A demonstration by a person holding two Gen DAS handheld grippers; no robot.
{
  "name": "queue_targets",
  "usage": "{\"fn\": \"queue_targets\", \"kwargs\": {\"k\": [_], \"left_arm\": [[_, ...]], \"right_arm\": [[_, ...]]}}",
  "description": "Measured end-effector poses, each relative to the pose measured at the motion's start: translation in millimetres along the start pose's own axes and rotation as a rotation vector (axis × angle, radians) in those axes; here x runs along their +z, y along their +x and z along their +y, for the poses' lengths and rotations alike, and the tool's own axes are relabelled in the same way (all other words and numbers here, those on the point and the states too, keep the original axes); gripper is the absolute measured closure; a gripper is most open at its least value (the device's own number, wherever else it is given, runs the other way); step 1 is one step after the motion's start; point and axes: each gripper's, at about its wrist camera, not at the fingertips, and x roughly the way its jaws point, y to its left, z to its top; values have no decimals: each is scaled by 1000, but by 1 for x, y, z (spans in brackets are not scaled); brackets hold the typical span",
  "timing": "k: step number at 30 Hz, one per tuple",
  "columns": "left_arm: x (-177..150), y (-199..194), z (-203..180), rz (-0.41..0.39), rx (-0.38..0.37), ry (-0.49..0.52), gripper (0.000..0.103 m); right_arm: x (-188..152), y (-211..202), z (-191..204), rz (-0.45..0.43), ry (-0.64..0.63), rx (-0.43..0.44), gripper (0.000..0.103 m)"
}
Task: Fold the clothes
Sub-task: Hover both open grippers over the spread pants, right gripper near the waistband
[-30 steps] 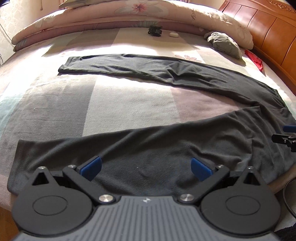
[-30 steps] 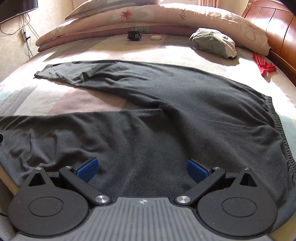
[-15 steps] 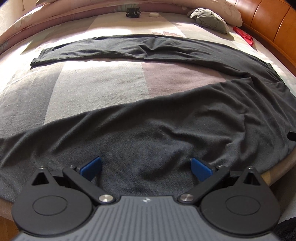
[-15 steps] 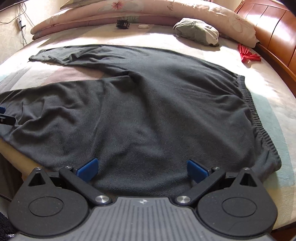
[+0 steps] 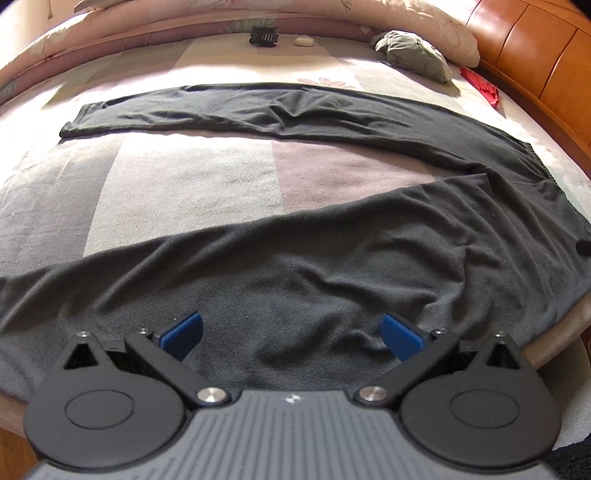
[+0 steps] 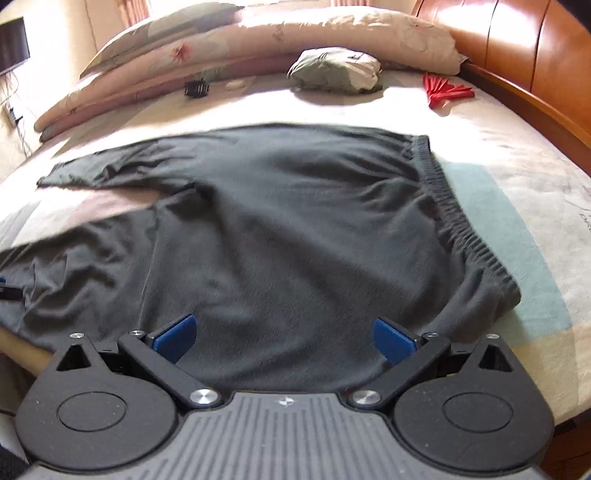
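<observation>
Dark grey trousers (image 5: 332,258) lie spread flat on the bed, legs apart in a V. The far leg (image 5: 258,110) runs left; the near leg lies along the bed's front edge. In the right wrist view the trousers (image 6: 295,221) show their elastic waistband (image 6: 454,218) at the right. My left gripper (image 5: 291,334) is open and empty, just above the near leg. My right gripper (image 6: 282,334) is open and empty, above the seat of the trousers near the front edge. The left gripper's tip (image 6: 7,291) shows at the right wrist view's left edge.
A striped bed cover (image 5: 184,184) lies under the trousers. At the back are a rolled quilt (image 6: 221,48), a bundled olive garment (image 6: 336,70), a black hair clip (image 5: 263,35), a small white object (image 5: 304,41) and red items (image 6: 443,90). A wooden headboard (image 6: 517,44) stands at the right.
Both grippers stayed open. The right gripper has shifted right, toward the waistband, so the waistband sits nearer the view's middle. The left view has tilted up and back a little.
</observation>
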Motion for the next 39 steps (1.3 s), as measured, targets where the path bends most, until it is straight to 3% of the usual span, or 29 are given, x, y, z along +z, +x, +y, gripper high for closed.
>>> {"fn": "queue_targets", "kwargs": {"k": [6, 10, 16, 26, 34, 39], "left_arm": [[-2, -9, -8, -17, -42, 7, 1], [-3, -11, -10, -27, -64, 23, 1], [11, -10, -34, -48, -96, 83, 1], [9, -3, -75, -7, -124, 150, 1], [14, -2, -94, 1, -128, 169, 1], [20, -2, -111, 1, -140, 197, 1]], "right_arm": [[26, 29, -21, -13, 59, -36, 0], [10, 32, -44, 17, 125, -94, 0], [-6, 5, -58, -52, 209, -80, 0], [-1, 19, -17, -43, 140, 15, 0], [-25, 4, -31, -46, 105, 2, 0], [-7, -4, -45, -72, 102, 22, 0]]}}
